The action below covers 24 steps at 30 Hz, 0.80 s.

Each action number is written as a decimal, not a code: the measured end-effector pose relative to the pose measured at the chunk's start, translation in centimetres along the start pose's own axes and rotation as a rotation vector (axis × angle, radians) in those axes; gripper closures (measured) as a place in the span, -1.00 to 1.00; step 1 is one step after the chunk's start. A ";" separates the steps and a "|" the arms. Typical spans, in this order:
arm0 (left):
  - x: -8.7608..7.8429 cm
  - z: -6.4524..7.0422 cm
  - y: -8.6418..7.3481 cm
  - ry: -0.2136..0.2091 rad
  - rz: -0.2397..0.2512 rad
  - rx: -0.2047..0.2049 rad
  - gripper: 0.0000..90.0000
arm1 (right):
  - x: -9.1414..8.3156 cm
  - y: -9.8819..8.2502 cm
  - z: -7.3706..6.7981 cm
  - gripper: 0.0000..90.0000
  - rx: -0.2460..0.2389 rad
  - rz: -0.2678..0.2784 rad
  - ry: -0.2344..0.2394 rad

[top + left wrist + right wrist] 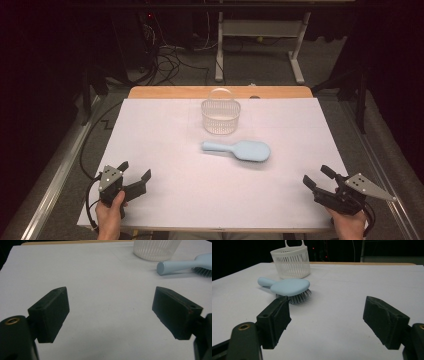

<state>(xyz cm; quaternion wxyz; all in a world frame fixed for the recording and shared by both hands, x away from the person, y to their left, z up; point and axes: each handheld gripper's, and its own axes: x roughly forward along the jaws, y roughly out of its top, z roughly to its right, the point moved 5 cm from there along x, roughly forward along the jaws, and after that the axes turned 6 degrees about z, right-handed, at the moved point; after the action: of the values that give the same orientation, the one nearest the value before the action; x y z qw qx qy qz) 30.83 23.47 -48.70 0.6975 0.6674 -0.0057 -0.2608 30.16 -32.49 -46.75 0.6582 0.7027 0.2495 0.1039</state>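
High view: brush [239,150] mid-table, bristles down, just before basket [220,116].
Left gripper [134,176]: jaws spread, empty, near-left corner.
Right gripper [317,177]: jaws spread, empty, near-right corner.
Left gripper view: basket top and brush head cut off.

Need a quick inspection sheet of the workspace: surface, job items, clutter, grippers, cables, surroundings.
Surface: white sheet over a wooden table, whose far edge is bare.
Job's things: white slatted basket with handle, upright at far centre; light blue hairbrush bristles down just in front of it, handle towards the person's left.
Clutter: nothing seen.
Grippers: left gripper and right gripper both open, empty, at the near corners.
Cables: one trails from each gripper; loose cables on the floor beyond.
Surroundings: dark room, white desk frame behind.
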 end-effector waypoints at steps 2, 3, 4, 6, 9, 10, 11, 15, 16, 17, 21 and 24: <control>0.0 0.0 0.0 0.002 0.002 0.000 -0.66 | 0.0 -0.1 0.0 -0.50 -0.001 -0.002 -0.001; 0.0 0.0 0.0 0.002 0.002 0.000 -0.66 | 0.0 -0.1 0.0 -0.50 -0.001 -0.002 -0.001; -0.1 0.0 0.0 0.003 0.000 0.002 -0.66 | -0.1 0.0 0.0 -0.50 0.005 0.001 0.000; -0.1 -0.1 0.0 0.005 0.004 -0.006 -0.66 | -0.1 0.0 -0.1 -0.50 0.002 0.002 0.002; -0.3 -0.2 0.0 0.006 0.007 -0.009 -0.66 | 0.0 0.0 -0.2 -0.50 -0.005 -0.003 0.003; -0.3 -0.2 0.0 0.006 0.007 -0.009 -0.66 | 0.0 0.0 -0.2 -0.50 -0.005 -0.003 0.003; -0.3 -0.1 0.0 0.007 0.004 -0.005 -0.66 | 0.0 0.0 -0.2 -0.49 -0.007 -0.008 0.003; -0.2 0.0 0.0 0.008 0.000 0.003 -0.66 | 0.0 0.0 -0.2 -0.49 -0.011 -0.007 0.006; -0.2 0.1 0.0 0.006 -0.001 0.005 -0.66 | 0.0 0.0 -0.3 -0.48 -0.012 -0.007 0.006; -0.2 0.1 0.0 0.005 -0.001 0.008 -0.66 | -0.1 0.0 -0.3 -0.48 -0.010 -0.008 0.007; -0.2 0.2 0.0 0.003 0.000 0.009 -0.66 | 0.0 0.0 -0.3 -0.47 -0.014 -0.010 0.004; -0.2 0.2 0.0 0.000 0.003 0.003 -0.66 | -0.1 0.1 -0.5 -0.45 -0.022 -0.007 0.005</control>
<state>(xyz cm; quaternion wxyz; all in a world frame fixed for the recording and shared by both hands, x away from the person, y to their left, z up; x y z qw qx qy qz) 30.55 23.37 -48.61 0.6969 0.6684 -0.0072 -0.2598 29.88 -32.07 -46.59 0.6656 0.6942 0.2526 0.1061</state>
